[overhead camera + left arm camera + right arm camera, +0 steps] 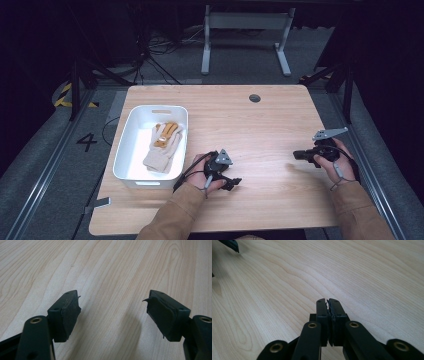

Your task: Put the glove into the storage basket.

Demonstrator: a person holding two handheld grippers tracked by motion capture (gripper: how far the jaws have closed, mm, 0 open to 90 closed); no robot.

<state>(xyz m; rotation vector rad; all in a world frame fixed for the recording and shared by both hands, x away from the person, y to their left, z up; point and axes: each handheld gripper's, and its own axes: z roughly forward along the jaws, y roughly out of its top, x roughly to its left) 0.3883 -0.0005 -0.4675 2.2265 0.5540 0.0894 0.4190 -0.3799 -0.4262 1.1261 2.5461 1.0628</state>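
Cloth gloves (pixel 162 145) in white bin (pixel 129 145) | left gripper (pixel 234 182) agape, empty (low) | right gripper (pixel 296 155) closed, empty | keep both clear of bin.

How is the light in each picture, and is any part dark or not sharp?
High view: table well lit, the surrounding floor dark, white bin bright. Left gripper view: open left gripper casts a soft shadow; wood sharp. Right gripper view: shut right gripper, near parts slightly blurred.

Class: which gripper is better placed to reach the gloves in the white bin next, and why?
Left. The left gripper sits beside the bin holding the gloves, its jaws open and empty. The right gripper is farther off across the table, jaws shut.
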